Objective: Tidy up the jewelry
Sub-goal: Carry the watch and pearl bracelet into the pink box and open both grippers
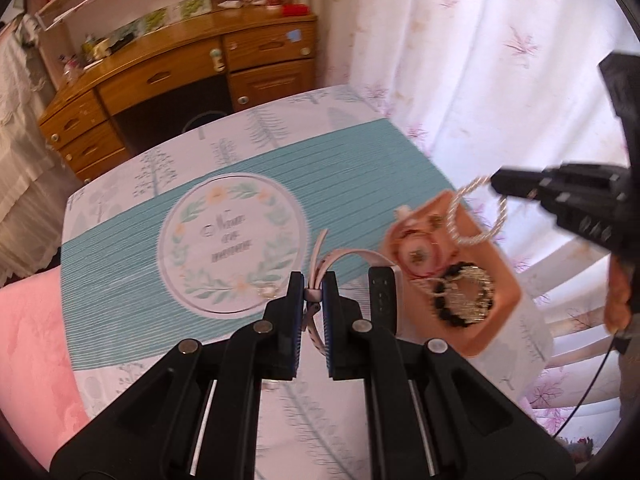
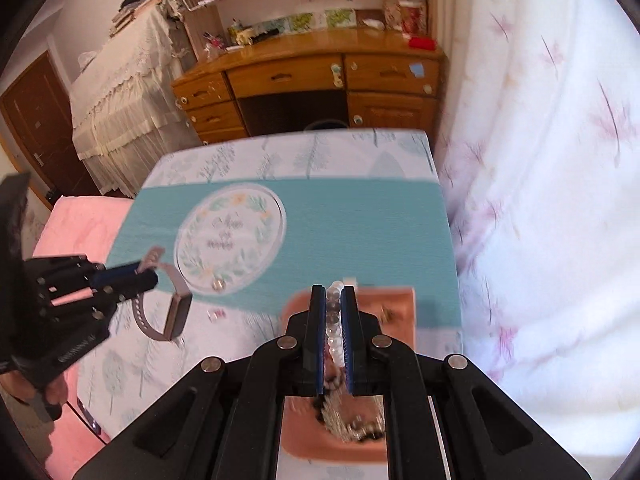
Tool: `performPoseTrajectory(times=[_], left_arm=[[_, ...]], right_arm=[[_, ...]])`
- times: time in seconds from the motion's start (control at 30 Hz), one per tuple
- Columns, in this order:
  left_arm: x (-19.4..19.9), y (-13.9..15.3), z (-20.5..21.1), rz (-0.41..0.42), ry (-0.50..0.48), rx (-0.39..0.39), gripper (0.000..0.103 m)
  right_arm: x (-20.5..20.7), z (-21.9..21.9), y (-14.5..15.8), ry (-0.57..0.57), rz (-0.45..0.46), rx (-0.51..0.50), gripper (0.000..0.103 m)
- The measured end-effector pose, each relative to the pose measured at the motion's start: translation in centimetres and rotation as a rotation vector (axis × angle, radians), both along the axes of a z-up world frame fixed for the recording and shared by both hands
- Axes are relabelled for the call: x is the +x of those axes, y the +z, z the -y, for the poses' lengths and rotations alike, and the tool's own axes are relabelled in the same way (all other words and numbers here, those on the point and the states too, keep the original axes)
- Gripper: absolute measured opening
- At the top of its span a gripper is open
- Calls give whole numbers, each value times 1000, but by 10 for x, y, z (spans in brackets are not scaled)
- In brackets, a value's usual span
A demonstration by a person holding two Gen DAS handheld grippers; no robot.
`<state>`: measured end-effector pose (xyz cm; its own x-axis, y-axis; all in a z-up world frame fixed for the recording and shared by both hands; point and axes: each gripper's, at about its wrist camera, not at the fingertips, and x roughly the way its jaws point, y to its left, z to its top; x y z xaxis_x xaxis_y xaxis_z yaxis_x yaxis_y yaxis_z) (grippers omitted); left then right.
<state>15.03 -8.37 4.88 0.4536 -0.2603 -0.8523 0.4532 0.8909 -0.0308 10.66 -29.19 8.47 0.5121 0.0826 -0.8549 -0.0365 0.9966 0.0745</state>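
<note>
My left jaws (image 1: 314,294) pinch only the watch (image 2: 166,312) strap, my right jaws (image 2: 334,320) the bead bracelet (image 1: 476,210) — either could swing loose above the tabletop (image 2: 360,216).

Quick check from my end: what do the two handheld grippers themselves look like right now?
Both are black plastic. The left gripper and right gripper have flat parallel fingers faced with blue ribbed pads, angular linkage arms and round silver pivot pins. A thin black cable trails from the right one.
</note>
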Motion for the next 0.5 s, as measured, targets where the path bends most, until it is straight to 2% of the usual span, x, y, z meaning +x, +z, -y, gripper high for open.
performPoseTrajectory(times=[0.3,0.4,0.5], left_arm=[[-20,-4,53,-28,-55,-14,7],[-22,-6,67,-34,-64,-21,7],[-21,-12,82,-43,-71,-24,7]], right_arm=[[-32,30,-40,-16,-64,137,7],[-37,39,-53,-37,-72,139,7],[-28,46,-78,-72,-118,147,7]])
